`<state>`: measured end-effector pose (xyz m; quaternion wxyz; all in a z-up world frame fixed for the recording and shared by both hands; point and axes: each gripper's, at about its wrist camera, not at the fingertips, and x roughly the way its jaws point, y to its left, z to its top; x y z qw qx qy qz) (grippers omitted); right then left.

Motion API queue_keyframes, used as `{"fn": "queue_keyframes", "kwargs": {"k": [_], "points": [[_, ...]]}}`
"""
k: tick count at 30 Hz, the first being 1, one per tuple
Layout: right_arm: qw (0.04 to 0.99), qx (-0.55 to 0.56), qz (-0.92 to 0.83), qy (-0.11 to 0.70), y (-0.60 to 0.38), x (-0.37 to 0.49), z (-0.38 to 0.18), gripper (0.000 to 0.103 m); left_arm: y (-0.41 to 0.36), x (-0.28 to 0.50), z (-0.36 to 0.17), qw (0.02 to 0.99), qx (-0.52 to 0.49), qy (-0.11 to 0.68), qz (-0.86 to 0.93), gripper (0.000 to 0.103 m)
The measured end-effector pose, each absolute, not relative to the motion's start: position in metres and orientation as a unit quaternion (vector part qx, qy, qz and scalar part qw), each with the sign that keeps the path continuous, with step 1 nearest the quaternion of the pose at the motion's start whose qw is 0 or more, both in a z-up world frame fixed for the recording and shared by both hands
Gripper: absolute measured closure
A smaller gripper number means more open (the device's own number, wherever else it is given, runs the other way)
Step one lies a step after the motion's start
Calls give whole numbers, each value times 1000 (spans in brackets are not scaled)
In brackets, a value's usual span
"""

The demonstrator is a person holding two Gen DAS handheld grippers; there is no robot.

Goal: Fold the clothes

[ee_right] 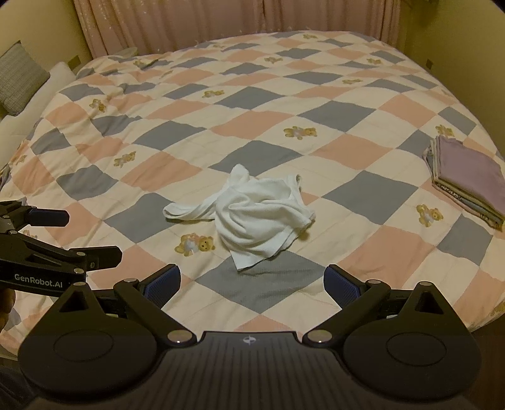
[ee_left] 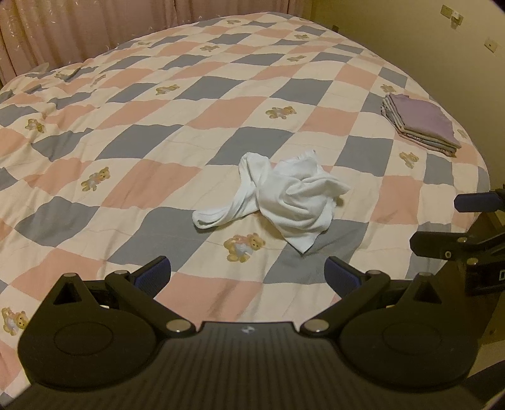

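Observation:
A crumpled white garment (ee_left: pixel 281 198) (ee_right: pixel 252 214) lies in a heap on the checked quilt, a little beyond both grippers. My left gripper (ee_left: pixel 247 277) is open above the quilt's near edge, with nothing between its blue pads. My right gripper (ee_right: pixel 252 284) is open too, just short of the garment's nearest corner and holding nothing. The right gripper (ee_left: pixel 442 220) shows at the right edge of the left wrist view, and the left gripper (ee_right: pixel 85 236) at the left edge of the right wrist view.
A stack of folded clothes (ee_left: pixel 423 123) (ee_right: pixel 467 179), purple on top, sits near the bed's right edge. The pink, grey and cream quilt (ee_left: pixel 157 142) with teddy bears covers the bed. Pink curtains (ee_right: pixel 221 22) hang behind; a pillow (ee_right: pixel 19 79) lies far left.

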<state>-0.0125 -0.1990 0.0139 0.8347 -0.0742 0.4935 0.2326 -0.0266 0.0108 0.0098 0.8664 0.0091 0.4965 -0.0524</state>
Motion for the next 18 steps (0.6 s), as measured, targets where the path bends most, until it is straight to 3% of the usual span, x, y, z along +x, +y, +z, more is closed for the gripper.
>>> {"fn": "queue_keyframes", "kwargs": {"k": [18], "points": [[836, -73, 227, 494, -200, -10, 12, 3, 10, -23, 8, 866, 7, 497, -53, 1]]}}
